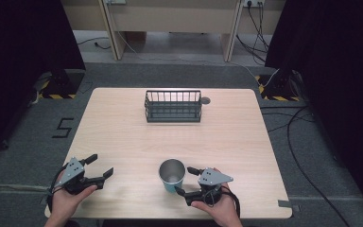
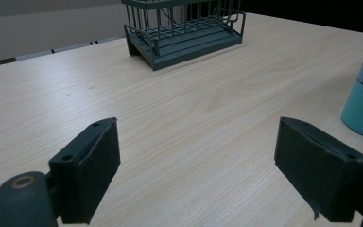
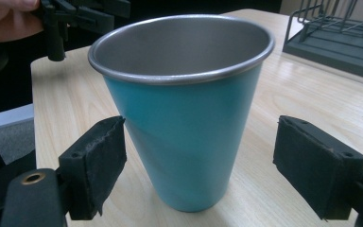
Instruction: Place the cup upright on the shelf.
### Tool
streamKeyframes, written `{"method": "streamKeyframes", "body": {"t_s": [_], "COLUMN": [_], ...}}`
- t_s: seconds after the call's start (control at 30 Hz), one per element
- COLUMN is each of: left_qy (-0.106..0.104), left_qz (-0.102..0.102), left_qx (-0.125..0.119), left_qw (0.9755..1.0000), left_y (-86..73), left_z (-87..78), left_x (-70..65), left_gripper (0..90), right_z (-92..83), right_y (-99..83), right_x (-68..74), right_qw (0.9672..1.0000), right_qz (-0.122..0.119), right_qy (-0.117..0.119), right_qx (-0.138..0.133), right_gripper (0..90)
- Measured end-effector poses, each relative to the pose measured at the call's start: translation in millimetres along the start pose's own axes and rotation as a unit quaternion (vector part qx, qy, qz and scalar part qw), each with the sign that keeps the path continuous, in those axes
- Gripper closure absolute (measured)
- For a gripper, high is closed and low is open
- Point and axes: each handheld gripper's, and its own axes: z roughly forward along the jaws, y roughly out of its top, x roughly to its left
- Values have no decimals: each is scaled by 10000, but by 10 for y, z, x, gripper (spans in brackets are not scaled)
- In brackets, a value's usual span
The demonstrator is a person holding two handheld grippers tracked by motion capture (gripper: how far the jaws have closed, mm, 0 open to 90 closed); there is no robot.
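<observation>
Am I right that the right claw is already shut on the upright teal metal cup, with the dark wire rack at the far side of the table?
Not quite. The right claw is open: the right gripper view shows its jaws on either side of the upright teal metal cup, gaps on both sides. The dark wire rack does stand at the table's far side.

The cup (image 1: 172, 175) stands upright on the table (image 1: 123, 137), near the near edge and a little right of centre. The rack (image 1: 173, 106) sits on the far part of the table, about mid-width, well apart from the cup. The right gripper (image 1: 185, 180) lies just right of the cup, its jaws apart on either side of it. The left gripper (image 1: 100, 169) sits at the near left, well apart from the cup.
</observation>
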Motion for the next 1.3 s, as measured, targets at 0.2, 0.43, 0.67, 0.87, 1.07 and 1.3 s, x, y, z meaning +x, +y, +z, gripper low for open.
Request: {"method": "streamKeyframes", "body": {"t_s": [0.2, 0.43, 0.67, 0.87, 1.07, 1.3], "left_qy": [-18, -37, -55, -65, -68, -60], "left_qz": [20, 27, 19, 26, 6, 6], "left_qx": [6, 1, 2, -11, -9, -13], "left_qw": [10000, 10000, 10000, 10000, 10000, 10000], "left_y": [2, 3, 1, 4, 2, 2], "left_z": [2, 5, 8, 7, 8, 5], "left_x": [-5, -10, -9, -13, -9, -8], "left_gripper": [145, 146, 146, 146, 146, 146], "right_z": [90, 201, 293, 291, 271, 210], "right_y": [13, 57, 70, 60, 66, 125], "right_x": [0, 11, 9, -4, -27, -61], "right_qw": [9999, 9997, 9995, 9997, 9998, 9999], "right_qz": [-60, -131, -160, -145, -94, -40], "right_qy": [102, 200, 244, 188, 144, 52], "right_qx": [60, 73, 96, 43, 22, -128], "right_gripper": [171, 168, 172, 179, 179, 180]}}
